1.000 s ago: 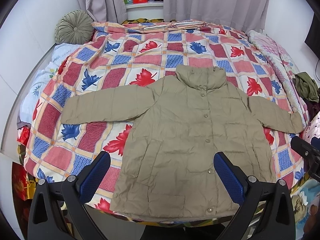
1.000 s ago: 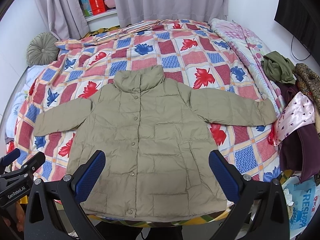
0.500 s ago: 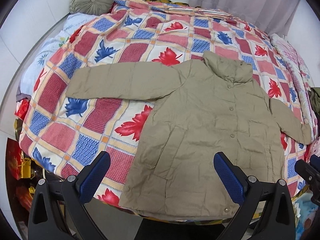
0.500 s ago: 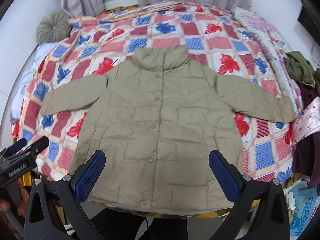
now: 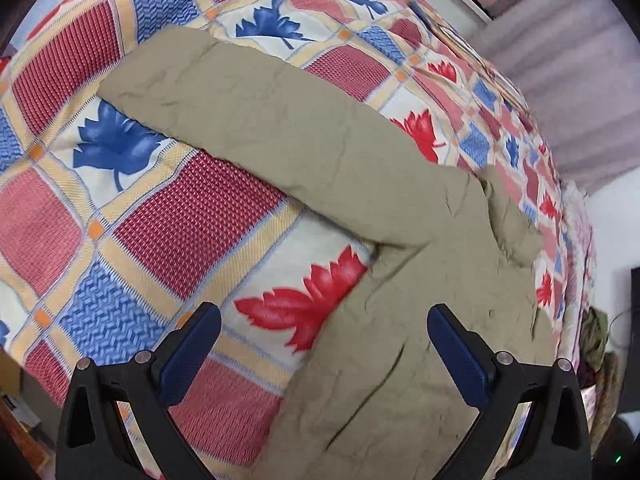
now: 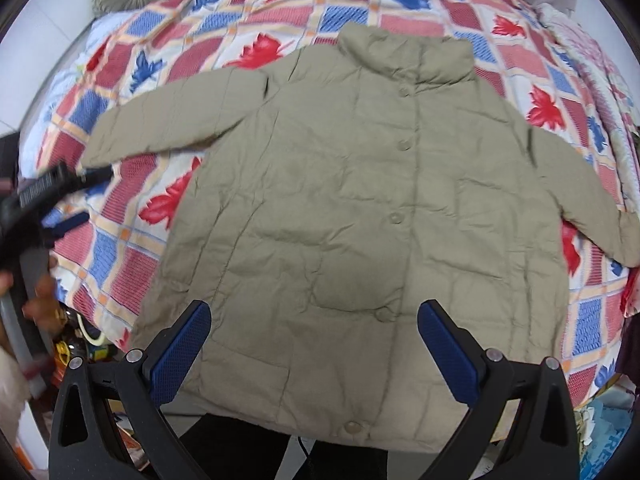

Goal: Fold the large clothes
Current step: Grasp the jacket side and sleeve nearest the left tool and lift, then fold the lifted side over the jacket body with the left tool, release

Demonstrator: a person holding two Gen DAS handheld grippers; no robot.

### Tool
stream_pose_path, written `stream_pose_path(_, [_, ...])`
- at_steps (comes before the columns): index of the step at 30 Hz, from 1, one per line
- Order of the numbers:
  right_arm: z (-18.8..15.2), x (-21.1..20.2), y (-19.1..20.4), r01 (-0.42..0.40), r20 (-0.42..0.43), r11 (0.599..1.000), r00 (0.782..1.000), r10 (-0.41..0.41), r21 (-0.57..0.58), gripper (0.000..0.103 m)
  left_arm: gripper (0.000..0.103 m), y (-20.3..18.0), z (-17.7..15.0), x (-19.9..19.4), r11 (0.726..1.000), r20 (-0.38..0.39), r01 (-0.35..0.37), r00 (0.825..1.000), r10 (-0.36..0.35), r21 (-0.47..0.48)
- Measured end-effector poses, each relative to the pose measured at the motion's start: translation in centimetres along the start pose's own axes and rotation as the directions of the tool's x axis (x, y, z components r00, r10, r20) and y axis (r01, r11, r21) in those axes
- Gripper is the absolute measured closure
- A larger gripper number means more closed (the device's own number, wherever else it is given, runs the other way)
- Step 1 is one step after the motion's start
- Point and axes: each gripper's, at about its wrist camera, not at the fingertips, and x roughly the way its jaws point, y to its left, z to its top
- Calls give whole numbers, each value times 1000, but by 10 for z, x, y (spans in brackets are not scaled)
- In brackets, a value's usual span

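Khaki padded jacket [image 6: 360, 208] lies flat, front up, on the patchwork bed [image 6: 120, 216], collar away; its left sleeve [image 5: 256, 120] runs up and left from the left claw [image 5: 324, 356], the nearer one, jaws apart and empty. The right claw [image 6: 314, 344] hangs apart over the hem.

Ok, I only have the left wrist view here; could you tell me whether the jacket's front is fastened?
Observer: Yes, the khaki jacket lies front up, and its snap buttons look closed down the middle.
Operator: Thank you. Where is the other sleeve, please?
Observer: The other sleeve is spread out flat on the patchwork quilt, not folded in.
Operator: And is the right gripper holding anything?
Observer: No, the right gripper is open over the jacket's lower front, closed on nothing.
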Motion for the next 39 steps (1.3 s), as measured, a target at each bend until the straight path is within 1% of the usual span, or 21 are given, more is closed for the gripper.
stream_pose_path(4, [4, 31, 12, -18, -31, 1000, 999, 18, 2, 0, 0, 26, 41, 44, 991, 4, 119, 993, -119, -67])
stream_pose_path(9, [13, 68, 21, -27, -49, 1000, 998, 28, 3, 0, 0, 30, 73, 96, 960, -5, 267, 963, -269, -86])
stream_pose_path(12, [19, 87, 21, -32, -48, 999, 998, 33, 8, 0, 0, 24, 85, 113, 949, -2, 303, 953, -304, -86])
stream_pose_path(15, [31, 93, 21, -35, -10, 999, 999, 35, 16, 0, 0, 25, 101, 112, 945, 36, 313, 950, -311, -91])
stream_pose_path(17, [42, 94, 21, -36, 30, 999, 999, 35, 27, 0, 0, 32, 114, 106, 949, 76, 300, 953, -293, -99])
stream_pose_path(19, [56, 94, 20, -40, 64, 999, 997, 37, 32, 0, 0, 40, 128, 100, 959, 115, 263, 961, -251, -105])
stream_pose_path(22, [83, 102, 24, -40, 99, 999, 994, 37, 32, 0, 0, 55, 149, 92, 978, 170, 177, 973, -157, -110])
stream_pose_path(24, [103, 108, 29, -52, 126, 998, 991, 48, 31, 0, 2, 63, 163, 92, 987, 198, 98, 978, -72, -127])
stream_pose_path(25, [113, 112, 32, -61, 137, 998, 989, 56, 30, 0, 17, 67, 166, 93, 988, 199, 65, 979, -37, -137])
stream_pose_path(26, [123, 115, 35, -75, 149, 997, 986, 70, 30, 0, 45, 71, 172, 97, 988, 183, 30, 983, -1, -153])
stream_pose_path(27, [133, 118, 38, -96, 162, 995, 983, 89, 35, 0, 60, 78, 174, 99, 987, 167, 15, 986, 13, -162])
stream_pose_path(28, [142, 121, 41, -109, 175, 993, 980, 100, 45, 1, 84, 85, 176, 102, 985, 151, 23, 989, 3, -169])
stream_pose_path(29, [151, 125, 46, -124, 187, 991, 976, 113, 53, 7, 92, 88, 178, 102, 984, 154, 29, 988, -2, -174])
stream_pose_path(30, [159, 129, 49, -150, 203, 987, 970, 135, 63, 39, 92, 89, 180, 100, 984, 164, 21, 986, 9, -176])
stream_pose_path(31, [165, 134, 51, -164, 207, 984, 967, 146, 73, 66, 94, 89, 178, 94, 986, 181, -3, 983, 33, -165])
stream_pose_path(32, [173, 142, 54, -164, 187, 982, 972, 144, 96, 99, 95, 84, 177, 88, 990, 198, -19, 979, 47, -141])
stream_pose_path(33, [179, 147, 55, -180, 176, 976, 972, 157, 124, 99, 95, 79, 173, 79, 993, 222, -39, 973, 63, -111])
stream_pose_path(34, [183, 154, 53, -216, 178, 964, 966, 188, 156, 99, 95, 67, 170, 67, 996, 258, -64, 963, 77, -58])
stream_pose_path(36, [189, 166, 54, -255, 175, 949, 959, 223, 184, 99, 95, 45, 163, 44, 995, 319, -88, 945, 68, 47])
stream_pose_path(37, [190, 173, 56, -272, 173, 943, 955, 240, 191, 99, 95, 32, 159, 31, 991, 343, -80, 939, 37, 110])
stream_pose_path(39, [190, 188, 60, -311, 159, 929, 946, 282, 199, 99, 95, 6, 153, 12, 978, 355, -30, 934, -47, 208])
